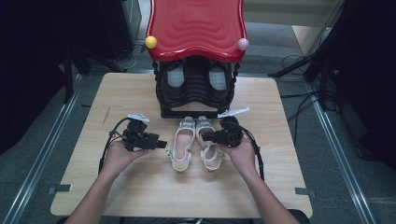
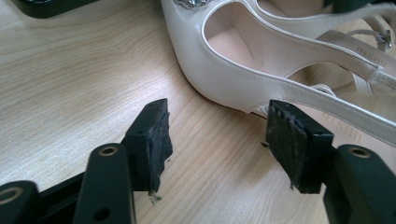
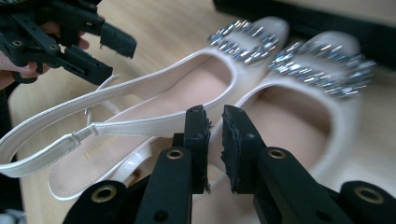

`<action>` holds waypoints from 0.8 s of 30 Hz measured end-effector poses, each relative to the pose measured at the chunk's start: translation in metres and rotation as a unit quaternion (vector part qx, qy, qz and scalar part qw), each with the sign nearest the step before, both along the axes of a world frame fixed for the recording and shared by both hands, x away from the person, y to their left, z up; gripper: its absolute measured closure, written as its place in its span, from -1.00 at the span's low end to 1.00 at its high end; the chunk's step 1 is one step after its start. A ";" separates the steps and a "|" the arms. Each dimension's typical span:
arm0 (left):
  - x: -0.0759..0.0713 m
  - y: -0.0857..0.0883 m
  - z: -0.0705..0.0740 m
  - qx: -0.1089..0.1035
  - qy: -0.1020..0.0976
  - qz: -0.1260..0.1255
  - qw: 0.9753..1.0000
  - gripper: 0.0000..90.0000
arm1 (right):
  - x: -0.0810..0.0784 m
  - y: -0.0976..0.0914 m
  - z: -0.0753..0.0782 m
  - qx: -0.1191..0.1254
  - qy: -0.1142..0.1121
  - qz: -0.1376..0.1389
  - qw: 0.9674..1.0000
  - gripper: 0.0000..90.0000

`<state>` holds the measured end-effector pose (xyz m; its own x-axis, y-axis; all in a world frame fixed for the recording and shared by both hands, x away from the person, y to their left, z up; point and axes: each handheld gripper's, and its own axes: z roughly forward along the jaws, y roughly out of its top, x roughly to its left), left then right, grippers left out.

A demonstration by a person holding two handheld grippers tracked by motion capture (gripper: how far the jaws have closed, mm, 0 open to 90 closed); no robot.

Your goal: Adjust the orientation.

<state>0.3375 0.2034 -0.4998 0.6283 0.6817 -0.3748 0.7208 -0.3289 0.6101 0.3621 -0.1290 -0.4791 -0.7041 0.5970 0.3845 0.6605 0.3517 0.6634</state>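
The desk [image 1: 140, 196] lies bare along its near edge and toward both side edges. At the far edge the black shoe rack [image 1: 196, 93] with its red top [image 1: 196, 28] blocks the middle; the white shoes [image 1: 194, 142] lie just before it.

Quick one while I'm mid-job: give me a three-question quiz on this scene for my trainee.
1. What lies on the table between the left gripper and the right gripper?
A. a pair of white shoes
B. a red cup
C. a book
2. True or false: the left gripper's jaws are clamped on a strap.
3. Fill in: the top of the shoe rack behind the shoes is coloured ____.

Key
1. A
2. False: the jaws stand wide apart over bare wood beside a shoe, gripping nothing.
3. red
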 end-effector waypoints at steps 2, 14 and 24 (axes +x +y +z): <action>0.001 0.000 -0.001 0.003 -0.005 0.003 1.000 -0.03 | -0.001 -0.006 0.005 -0.004 -0.010 -0.005 1.000 0.81; 0.012 -0.006 -0.010 -0.006 0.033 0.010 0.999 0.71 | 0.005 -0.038 -0.003 -0.019 -0.009 -0.049 0.999 0.97; 0.022 -0.019 -0.021 0.003 0.043 -0.002 0.999 0.99 | 0.012 -0.040 -0.028 -0.053 0.015 -0.063 0.996 1.00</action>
<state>0.3597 0.1844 -0.5210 0.5962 0.6821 -0.4234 0.7693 -0.3345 0.5444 0.3738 -0.1692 -0.5075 -0.6104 0.7182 0.3341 0.7228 0.3324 0.6059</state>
